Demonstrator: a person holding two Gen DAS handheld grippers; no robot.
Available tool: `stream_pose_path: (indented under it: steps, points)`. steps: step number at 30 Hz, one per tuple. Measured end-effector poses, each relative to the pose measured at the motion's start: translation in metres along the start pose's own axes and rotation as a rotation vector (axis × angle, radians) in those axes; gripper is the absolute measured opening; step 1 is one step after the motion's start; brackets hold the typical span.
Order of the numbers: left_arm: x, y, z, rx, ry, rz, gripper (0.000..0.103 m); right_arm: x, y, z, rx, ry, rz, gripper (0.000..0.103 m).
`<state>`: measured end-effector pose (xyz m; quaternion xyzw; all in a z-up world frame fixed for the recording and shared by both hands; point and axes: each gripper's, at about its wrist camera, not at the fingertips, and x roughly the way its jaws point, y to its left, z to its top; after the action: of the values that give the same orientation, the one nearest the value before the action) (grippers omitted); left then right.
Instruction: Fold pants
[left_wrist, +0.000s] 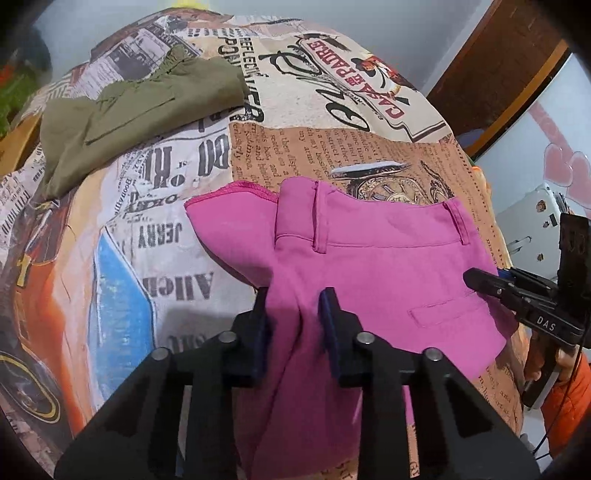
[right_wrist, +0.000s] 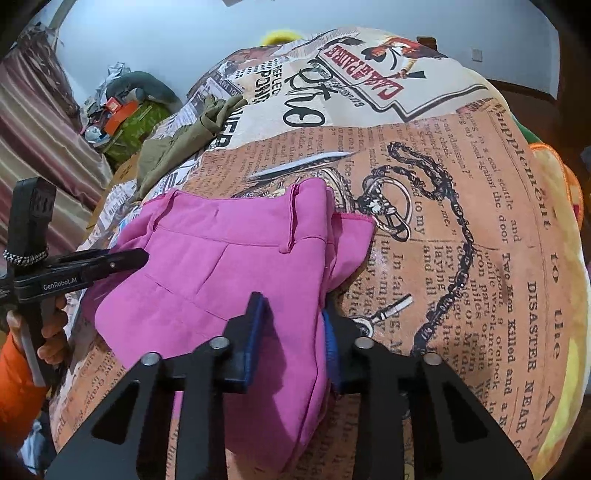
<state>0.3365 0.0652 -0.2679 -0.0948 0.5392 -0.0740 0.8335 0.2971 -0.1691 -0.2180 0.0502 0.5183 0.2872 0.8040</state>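
Observation:
Pink pants (left_wrist: 388, 266) lie bunched on a newspaper-print bedspread (left_wrist: 332, 147), waistband and belt loops on the far side. In the left wrist view my left gripper (left_wrist: 295, 314) is shut on a fold of the pink cloth, which fills the gap between its blue pads. My right gripper (left_wrist: 471, 277) reaches onto the pants' right edge there. In the right wrist view the right gripper (right_wrist: 293, 317) pinches the pink pants (right_wrist: 221, 266) near their right side. The left gripper (right_wrist: 142, 256) comes in from the left onto the cloth.
Folded olive-green pants (left_wrist: 140, 110) lie at the far left of the bedspread (right_wrist: 461, 221), also seen as olive-green pants (right_wrist: 173, 147). A hand in an orange sleeve (right_wrist: 18, 369) holds each tool. Clutter (right_wrist: 122, 110) and a striped curtain (right_wrist: 37, 129) are at the left.

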Motion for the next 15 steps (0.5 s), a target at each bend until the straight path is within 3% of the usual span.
stream_pose_path:
  steps: [5,15]
  points:
    - [-0.010,-0.005,0.000,0.017,-0.019,0.023,0.016,-0.011,0.002,0.002,0.002,-0.032,0.011,0.012]
    - [-0.053,-0.009,-0.004,0.040,-0.104,0.075,0.011,-0.041,0.038,0.009,-0.087,-0.099,0.014,0.011]
